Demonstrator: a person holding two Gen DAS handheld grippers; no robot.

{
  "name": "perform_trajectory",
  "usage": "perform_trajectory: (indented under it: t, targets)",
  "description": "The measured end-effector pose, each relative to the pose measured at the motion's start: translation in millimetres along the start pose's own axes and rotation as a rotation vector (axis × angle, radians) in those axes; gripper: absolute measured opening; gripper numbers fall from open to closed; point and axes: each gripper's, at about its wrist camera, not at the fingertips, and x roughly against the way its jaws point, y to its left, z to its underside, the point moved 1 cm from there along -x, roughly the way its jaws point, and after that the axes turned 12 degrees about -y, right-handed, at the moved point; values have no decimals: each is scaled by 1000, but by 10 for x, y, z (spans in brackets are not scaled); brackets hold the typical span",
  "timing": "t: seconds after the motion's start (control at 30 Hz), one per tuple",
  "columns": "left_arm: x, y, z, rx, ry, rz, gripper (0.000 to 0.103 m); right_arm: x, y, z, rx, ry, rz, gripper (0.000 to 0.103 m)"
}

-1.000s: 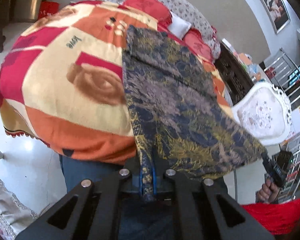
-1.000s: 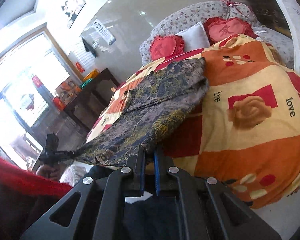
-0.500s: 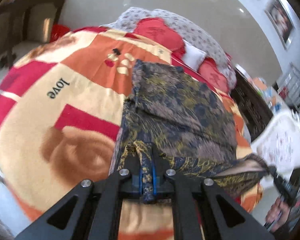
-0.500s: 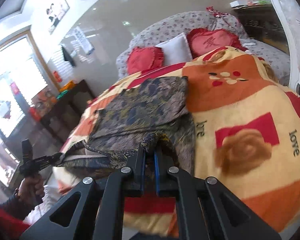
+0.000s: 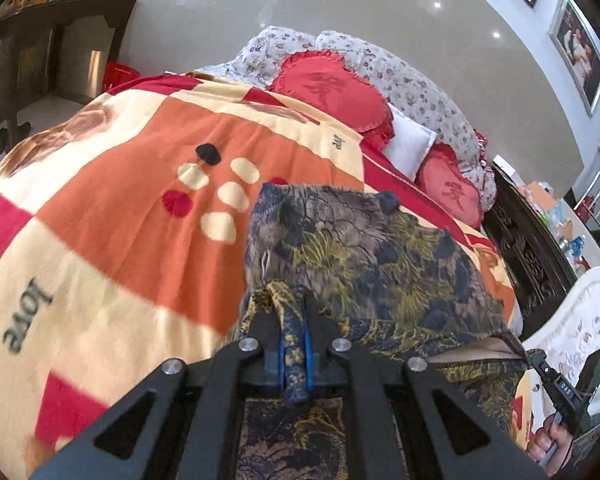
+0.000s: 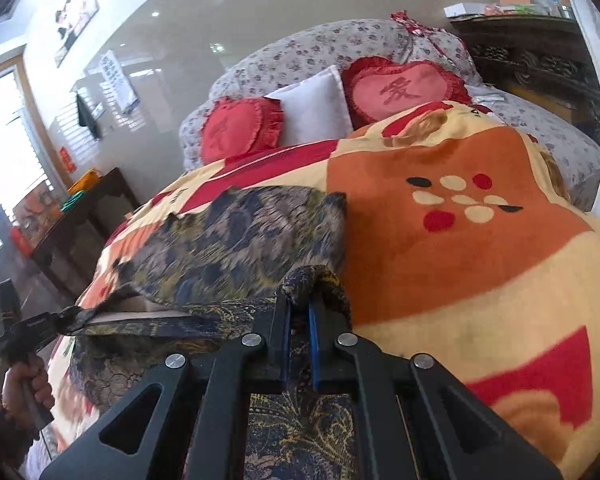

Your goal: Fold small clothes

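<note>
A dark blue, gold and grey patterned garment (image 5: 364, 264) lies on the orange, cream and red blanket (image 5: 112, 216) of a bed; it also shows in the right wrist view (image 6: 236, 248). My left gripper (image 5: 294, 312) is shut on one near corner of the garment. My right gripper (image 6: 300, 300) is shut on the other near corner. Both hold the near edge lifted and carried over the flat part, so the cloth doubles on itself. The right gripper shows at the lower right of the left wrist view (image 5: 540, 364), the left gripper at the lower left of the right wrist view (image 6: 60, 318).
Red heart cushions (image 5: 324, 88) and a white pillow (image 6: 312, 108) lie at the head of the bed. A dark carved cabinet (image 5: 528, 256) and a white chair (image 5: 580, 332) stand at one side, and a dark table (image 6: 80, 208) stands beside the bed.
Both grippers have carried the garment's near edge forward and down over the bed. The hanging cloth now lies on the blanket, folded over itself.
</note>
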Motion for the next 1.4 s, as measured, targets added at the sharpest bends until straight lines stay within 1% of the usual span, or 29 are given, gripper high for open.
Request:
perform_trajectory:
  t: [0.1,0.13,0.2,0.23,0.3,0.4,0.5,0.57,0.83,1.17,1.4]
  targets:
    - [-232,27,41,-6,26,-25,6,-173,-16,31,-8,14,25,0]
    - [-330,54,85,-2,47,-34,6,-211,-18,49,-12,21,35,0]
    - [-505,117,211,1,101,-73,7,-340,-56,150,-36,50,67,0]
    - [-558,130,271,-10,109,-95,9,-381,-64,193,-36,59,87,0]
    - [-544,66,319,-56,77,-126,10,-468,-74,305,-39,73,128,0]
    - [-549,-105,416,-171,47,-198,10,-543,-87,428,-38,71,178,0]
    - [-576,-250,545,-290,14,-266,10,-579,-9,475,17,66,235,0]
    - [-585,-309,597,-329,2,-298,10,-587,40,482,56,67,258,0]
    - [-575,-299,606,-323,-2,-290,10,-597,98,521,107,65,292,0]
    - [-569,-301,612,-324,-2,-292,10,-615,119,523,107,65,292,0]
    - [-565,-309,614,-325,-3,-292,10,-610,88,527,83,68,276,0]
